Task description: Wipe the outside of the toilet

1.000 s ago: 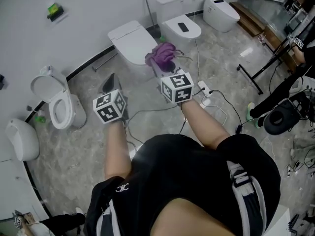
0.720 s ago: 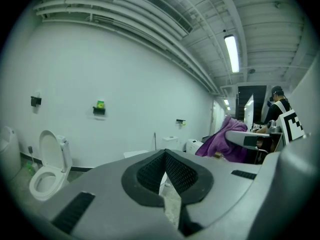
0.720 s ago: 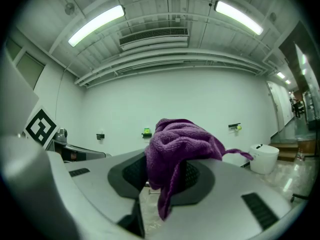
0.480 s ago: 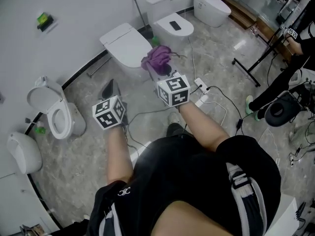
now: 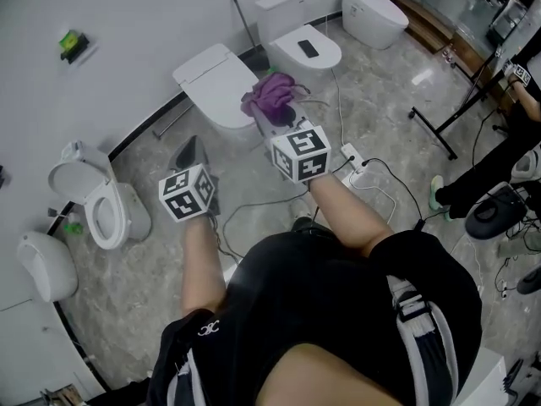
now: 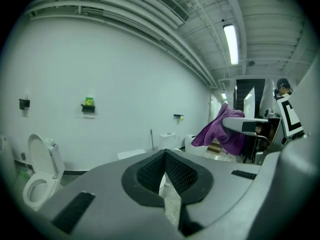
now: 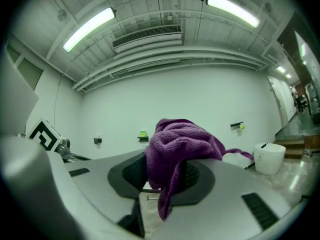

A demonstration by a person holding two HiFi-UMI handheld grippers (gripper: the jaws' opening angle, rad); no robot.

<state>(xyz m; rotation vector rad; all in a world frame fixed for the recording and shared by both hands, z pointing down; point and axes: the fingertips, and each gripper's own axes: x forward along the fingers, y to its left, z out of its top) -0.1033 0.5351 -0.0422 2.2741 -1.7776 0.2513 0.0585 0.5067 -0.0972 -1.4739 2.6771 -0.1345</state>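
Note:
In the head view a white toilet (image 5: 213, 76) with its lid down stands against the wall, just ahead of both grippers. My right gripper (image 5: 275, 113) is shut on a purple cloth (image 5: 272, 94) that bunches over its tips beside that toilet's right edge. In the right gripper view the cloth (image 7: 180, 140) drapes over the right gripper (image 7: 161, 170) and hides the pads' tips. My left gripper (image 5: 188, 148) is held over the floor left of the toilet. In its own view the left gripper (image 6: 164, 155) is shut with nothing in it, and the cloth (image 6: 220, 130) shows at the right.
More toilets line the curved wall: one with its seat up (image 5: 97, 203) at the left, two closed ones (image 5: 308, 47) (image 5: 374, 13) at the right. A power strip with cables (image 5: 358, 162) lies on the floor. A black stand (image 5: 444, 118) and a person (image 5: 499, 155) are at the right.
The head view has shifted a little and the person at the right has moved. Both grippers hold the same pose, the cloth still in the right one.

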